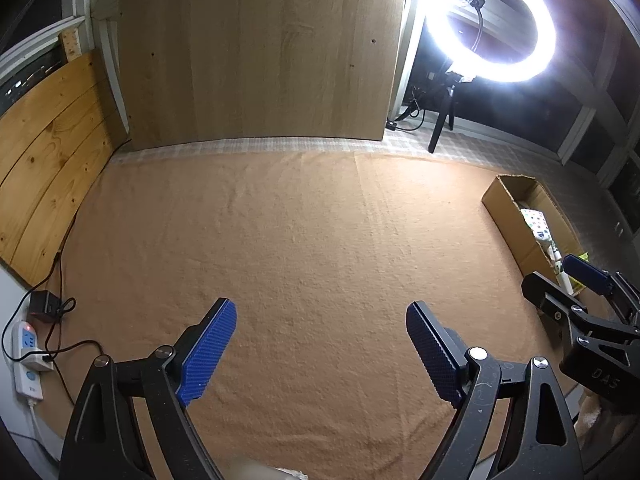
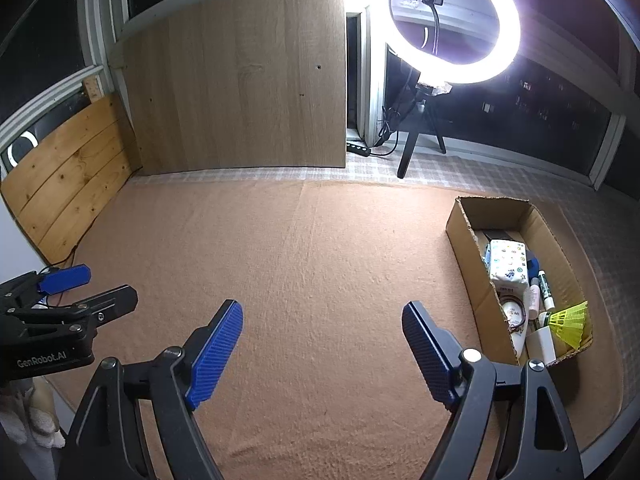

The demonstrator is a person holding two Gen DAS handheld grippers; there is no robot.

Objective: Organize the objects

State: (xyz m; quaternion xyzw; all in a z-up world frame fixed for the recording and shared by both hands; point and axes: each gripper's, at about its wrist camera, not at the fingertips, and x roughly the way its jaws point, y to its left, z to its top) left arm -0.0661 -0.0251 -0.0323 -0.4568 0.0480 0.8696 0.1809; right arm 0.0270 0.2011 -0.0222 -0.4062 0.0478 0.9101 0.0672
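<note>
Both your left gripper (image 1: pixel 320 350) and your right gripper (image 2: pixel 322 354) stand wide apart and empty above the bare orange cloth (image 2: pixel 300 264); the objects lie together in the cardboard box (image 2: pixel 466 248) at the right. The yellow shuttlecock (image 2: pixel 570 322) looks light and easy to crush, so take it softly near its base. The tissue pack (image 2: pixel 507 260) is probably soft, and the small bottles underneath are half hidden and hard to tell apart.
</note>
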